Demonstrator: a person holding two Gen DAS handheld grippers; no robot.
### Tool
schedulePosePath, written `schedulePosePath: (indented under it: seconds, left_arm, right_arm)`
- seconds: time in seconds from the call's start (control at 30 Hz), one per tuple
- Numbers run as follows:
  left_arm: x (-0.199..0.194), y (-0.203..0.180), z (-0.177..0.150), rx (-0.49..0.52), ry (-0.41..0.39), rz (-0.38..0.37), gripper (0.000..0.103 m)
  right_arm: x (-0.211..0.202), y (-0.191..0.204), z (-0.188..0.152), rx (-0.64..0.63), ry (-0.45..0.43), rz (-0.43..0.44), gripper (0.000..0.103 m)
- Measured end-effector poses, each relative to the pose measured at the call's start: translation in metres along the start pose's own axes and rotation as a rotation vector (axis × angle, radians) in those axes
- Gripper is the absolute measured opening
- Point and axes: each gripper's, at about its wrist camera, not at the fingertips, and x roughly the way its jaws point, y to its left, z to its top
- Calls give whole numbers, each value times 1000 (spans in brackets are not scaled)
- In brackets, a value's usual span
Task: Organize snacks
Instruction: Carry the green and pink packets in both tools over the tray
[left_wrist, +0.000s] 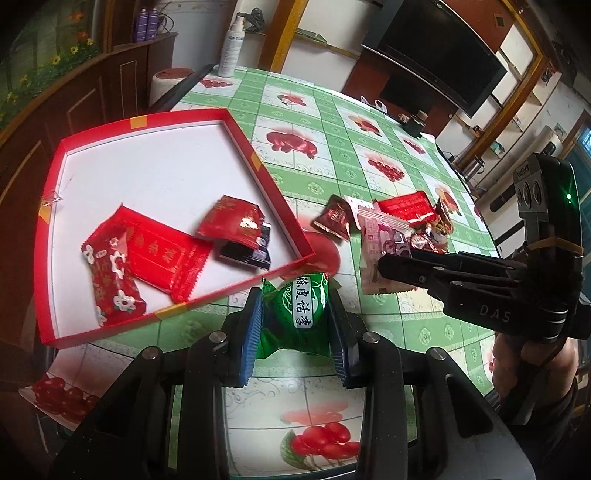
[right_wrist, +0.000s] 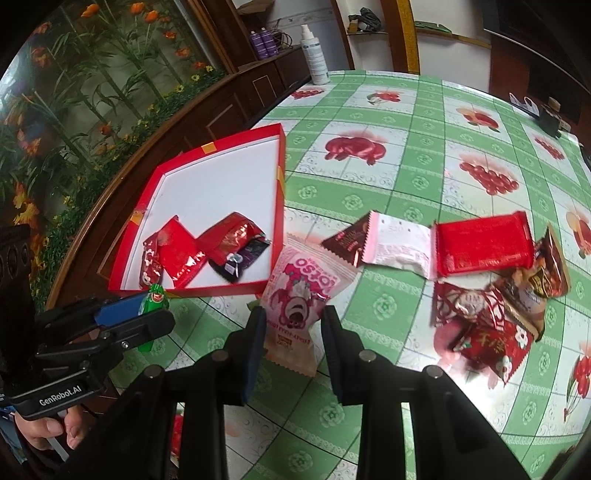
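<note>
My left gripper (left_wrist: 295, 317) is shut on a green snack packet (left_wrist: 295, 314), held just off the near edge of the red box (left_wrist: 236, 288). My right gripper (right_wrist: 293, 332) is shut on a pink Lotso snack packet (right_wrist: 303, 291), beside the box's right corner (right_wrist: 258, 286). The box (right_wrist: 280, 177) holds several packets: red ones (left_wrist: 166, 258) and a dark one (left_wrist: 247, 251). Loose snacks lie in a pile on the table to the right (right_wrist: 480, 258). The left gripper also shows in the right wrist view (right_wrist: 147, 314), the right gripper in the left wrist view (left_wrist: 384, 266).
The table has a green checked cloth with fruit prints (left_wrist: 332, 122). A white spray bottle (left_wrist: 232, 48) stands at the far edge. A wooden cabinet (right_wrist: 207, 110) runs along the left. A dark television (left_wrist: 443, 48) stands beyond the table.
</note>
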Motion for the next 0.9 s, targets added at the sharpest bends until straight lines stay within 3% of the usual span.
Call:
schedulePosePath:
  seconds: [0.4, 0.6, 0.9]
  left_arm:
    - [-13, 46, 22, -116, -43, 84, 32]
    - [-5, 77, 33, -194, -37, 110, 32]
    - [9, 102, 54, -277, -68, 182, 33]
  right_arm:
    - [22, 20, 37, -44, 15, 57, 33]
    - [43, 34, 61, -37, 16, 127, 33]
    - [83, 55, 90, -39, 21, 135, 33]
